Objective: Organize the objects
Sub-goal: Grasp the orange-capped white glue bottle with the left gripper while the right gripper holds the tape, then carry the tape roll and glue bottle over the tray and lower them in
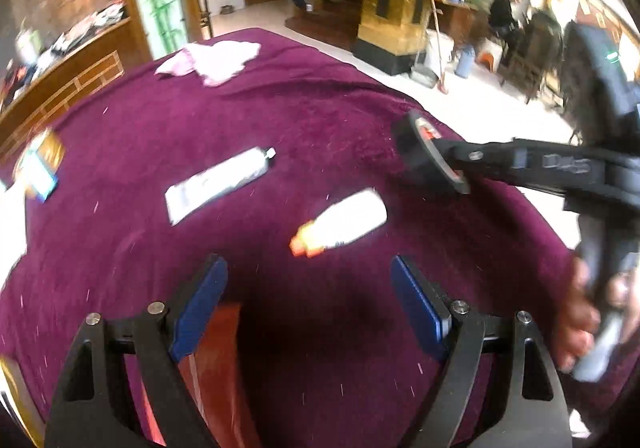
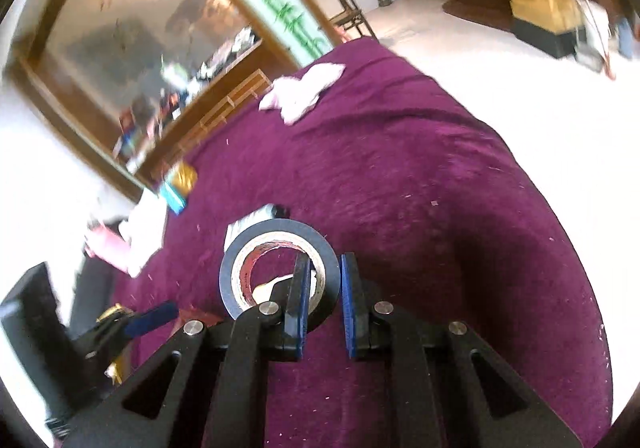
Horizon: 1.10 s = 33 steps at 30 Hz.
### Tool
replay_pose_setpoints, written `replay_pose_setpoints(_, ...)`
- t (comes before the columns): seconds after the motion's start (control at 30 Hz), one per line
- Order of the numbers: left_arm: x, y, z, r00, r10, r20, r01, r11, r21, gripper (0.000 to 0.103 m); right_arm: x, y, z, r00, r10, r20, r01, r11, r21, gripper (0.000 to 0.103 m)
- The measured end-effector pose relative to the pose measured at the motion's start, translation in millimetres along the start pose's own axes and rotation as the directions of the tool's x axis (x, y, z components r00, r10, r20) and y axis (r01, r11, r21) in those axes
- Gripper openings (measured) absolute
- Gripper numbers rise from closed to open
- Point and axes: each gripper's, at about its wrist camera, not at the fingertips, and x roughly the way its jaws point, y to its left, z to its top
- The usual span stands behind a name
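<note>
My right gripper [image 2: 325, 268] is shut on a roll of black tape [image 2: 256, 244], one finger through its hole, and holds it above the purple tablecloth [image 2: 420, 188]. In the left wrist view the tape [image 1: 424, 160] hangs at the right gripper's tip [image 1: 452, 164], at the right. My left gripper [image 1: 306, 276] is open and empty over the cloth. A white bottle with an orange cap [image 1: 340, 224] lies just ahead of it. A white tube with a black cap [image 1: 218, 184] lies further left; its end shows behind the tape [image 2: 256, 218].
A pink-white cloth [image 1: 212, 60] lies at the table's far side. A gold and blue box [image 1: 40, 164] sits at the left edge, beside white papers [image 1: 12, 216]. A red-brown object [image 1: 216, 360] lies under my left fingers. Chairs, a gold pillar and people stand beyond.
</note>
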Motion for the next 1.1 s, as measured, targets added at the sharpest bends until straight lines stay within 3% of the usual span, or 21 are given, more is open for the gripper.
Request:
replay_pose_setpoints(0.23,48.9,-33.1,10.7,0.996,0.022,-0.085,-0.007,0.985,0.171,0.080,3.5,-3.0,6.2,1.000,0.022,0.002,-0.022,0.999,0.029,0.013)
replay_pose_setpoints(0.3,48.8,-35.6,13.8,0.997,-0.012,-0.075,0.023,0.989,0.147,0.067,2.6,-1.1,5.5,1.000,0.016,0.007,-0.016,1.000,0.018,0.013)
replay_pose_setpoints(0.37,49.0,-32.9,15.1,0.993,-0.074,-0.090,0.083,0.991,0.102,0.036,1.3,0.3,4.8,1.000,0.008,0.015,-0.008,1.000,0.006,0.013)
replay_pose_setpoints(0.47,44.3,-34.8,10.3,0.994,-0.069,-0.084,0.077,0.992,0.096,0.018,2.7,1.1,4.4,1.000,-0.001,0.017,0.001,1.000,-0.001,0.013)
replay_pose_setpoints(0.73,20.9,-21.3,-8.7,0.996,-0.074,-0.045,0.073,0.997,-0.017,0.017,4.1,-4.6,-2.5,1.000,-0.001,0.029,0.001,1.000,0.022,0.013)
replay_pose_setpoints(0.9,-18.1,2.3,-27.1,0.998,-0.063,0.015,0.065,0.991,-0.114,0.017,5.3,-7.0,-5.5,1.000,0.018,0.022,-0.019,0.999,0.030,0.013)
replay_pose_setpoints(1.1,-84.2,39.0,-71.3,0.995,0.032,0.097,-0.009,0.973,-0.232,0.017,19.4,17.0,-18.0,0.993,0.099,-0.070,-0.101,0.995,-0.022,0.013)
